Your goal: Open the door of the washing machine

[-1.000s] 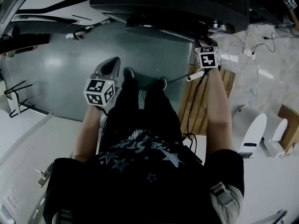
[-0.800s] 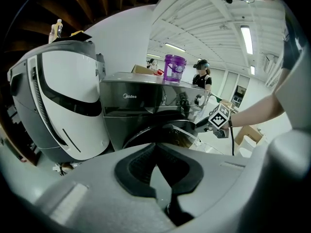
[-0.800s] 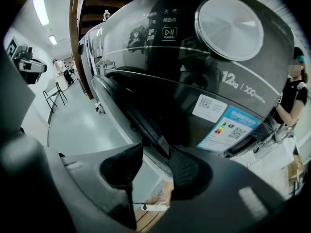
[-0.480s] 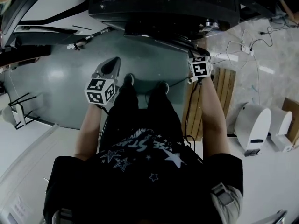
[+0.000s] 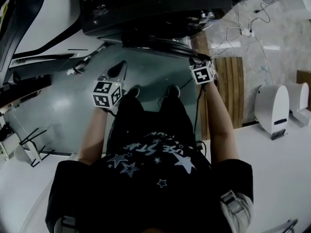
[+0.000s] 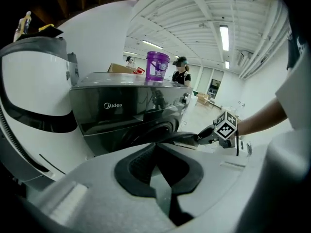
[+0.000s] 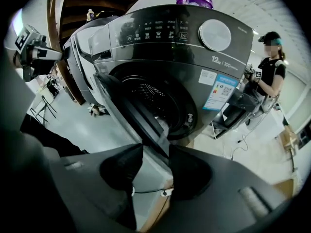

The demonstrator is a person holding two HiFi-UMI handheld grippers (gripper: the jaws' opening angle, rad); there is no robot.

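Here, right tool (image 7: 155, 148) clamps round glossy door (image 7: 127, 111).

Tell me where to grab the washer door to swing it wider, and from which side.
Grip the door by its free rim, opposite the hinge, coming edge-on from the front with one jaw on each face. It stands ajar with that thin edge pointing outward, and the right tongs clamp it there.
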